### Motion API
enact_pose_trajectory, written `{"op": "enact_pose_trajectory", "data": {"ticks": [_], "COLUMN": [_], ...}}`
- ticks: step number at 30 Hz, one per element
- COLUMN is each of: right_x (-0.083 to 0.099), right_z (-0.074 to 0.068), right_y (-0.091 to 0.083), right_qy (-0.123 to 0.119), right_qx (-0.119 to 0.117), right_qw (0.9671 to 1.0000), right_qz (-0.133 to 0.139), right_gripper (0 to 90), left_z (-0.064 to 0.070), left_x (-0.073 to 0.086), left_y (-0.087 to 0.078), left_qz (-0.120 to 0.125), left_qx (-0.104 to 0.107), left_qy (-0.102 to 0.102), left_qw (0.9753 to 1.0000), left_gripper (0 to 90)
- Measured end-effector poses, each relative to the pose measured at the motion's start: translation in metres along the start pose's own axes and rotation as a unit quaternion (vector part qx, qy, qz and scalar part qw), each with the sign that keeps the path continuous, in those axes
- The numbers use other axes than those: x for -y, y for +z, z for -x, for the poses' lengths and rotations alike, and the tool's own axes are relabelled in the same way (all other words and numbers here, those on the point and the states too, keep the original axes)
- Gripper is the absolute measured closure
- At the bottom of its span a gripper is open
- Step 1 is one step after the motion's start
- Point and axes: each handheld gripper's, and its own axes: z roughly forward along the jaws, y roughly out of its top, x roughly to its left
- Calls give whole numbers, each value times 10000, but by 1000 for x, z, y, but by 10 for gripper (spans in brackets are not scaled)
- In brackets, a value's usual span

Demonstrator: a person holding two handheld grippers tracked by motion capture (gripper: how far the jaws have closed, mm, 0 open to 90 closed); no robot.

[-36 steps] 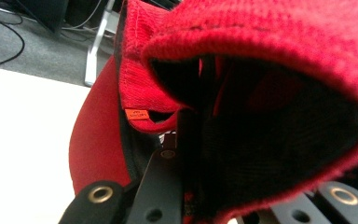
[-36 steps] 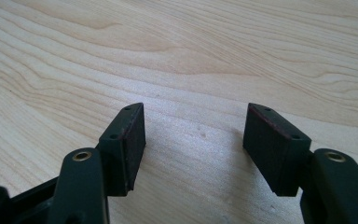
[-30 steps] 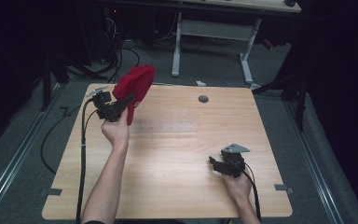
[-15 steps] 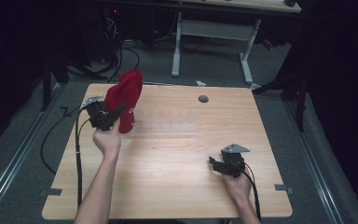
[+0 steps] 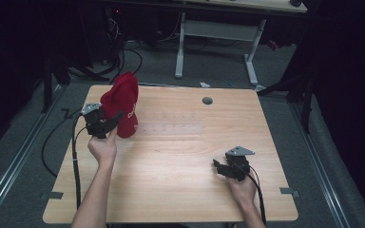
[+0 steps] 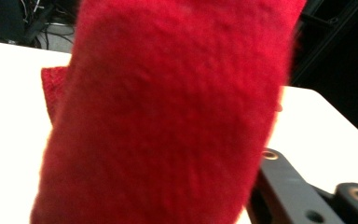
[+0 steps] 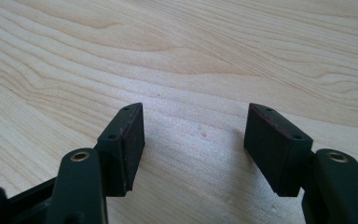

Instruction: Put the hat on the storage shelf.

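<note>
Red knit hat [image 5: 123, 109] is up off the table [image 5: 180, 156], clamped in the left gripper [image 5: 109, 123]. Hat stands roughly upright above and just ahead of the jaws, crown up, lower edge near the tabletop at the far-left part. White lettering on its side, too small to read. In the left gripper view the red fabric [image 6: 168, 112] sits right against the lens; one black jaw shows at lower right, pressed against the cloth. Left hand [image 5: 102, 148] sits below the gripper, forearm coming up from the near edge.

Right gripper [image 5: 223, 168] is well apart from the hat, low at the near-right of the table, jaws spread wide with nothing between them. Right gripper view: both pads [image 7: 133, 140] over bare wood grain. Small grey disc [image 5: 207, 100] lies on the table's far side, beyond both grippers.
</note>
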Motion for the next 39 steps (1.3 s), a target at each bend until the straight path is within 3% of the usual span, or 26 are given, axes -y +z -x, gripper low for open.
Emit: {"op": "enact_pose_trajectory", "data": {"ticks": [7, 12, 16, 27, 32, 36, 39], "right_x": [0, 0, 0, 0, 0, 0, 0], "right_z": [0, 0, 0, 0, 0, 0, 0], "right_y": [0, 0, 0, 0, 0, 0, 0], "right_qy": [-1, 9, 9, 21, 20, 8, 2], "right_qx": [-1, 2, 3, 10, 11, 8, 3], "right_qw": [10000, 10000, 10000, 10000, 10000, 10000, 10000], "right_qz": [-2, 0, 1, -2, -3, 0, -3], "right_gripper": [382, 383, 382, 382, 382, 380, 377], "left_z": [-2, -3, -4, -11, -13, -15, -16], "left_x": [1, -1, -2, -4, 2, 7, 14], "left_y": [-6, -14, -22, -43, -52, -61, -65], "left_qz": [-107, -183, -185, -152, -231, -336, -424], "left_qx": [-35, -15, 37, 122, 135, 266, 264], "left_qy": [266, 461, 580, 555, 640, 490, 517], "left_qw": [9996, 9988, 9981, 9983, 9976, 9979, 9974], "left_gripper": [510, 426, 398, 376, 371, 360, 358]}}
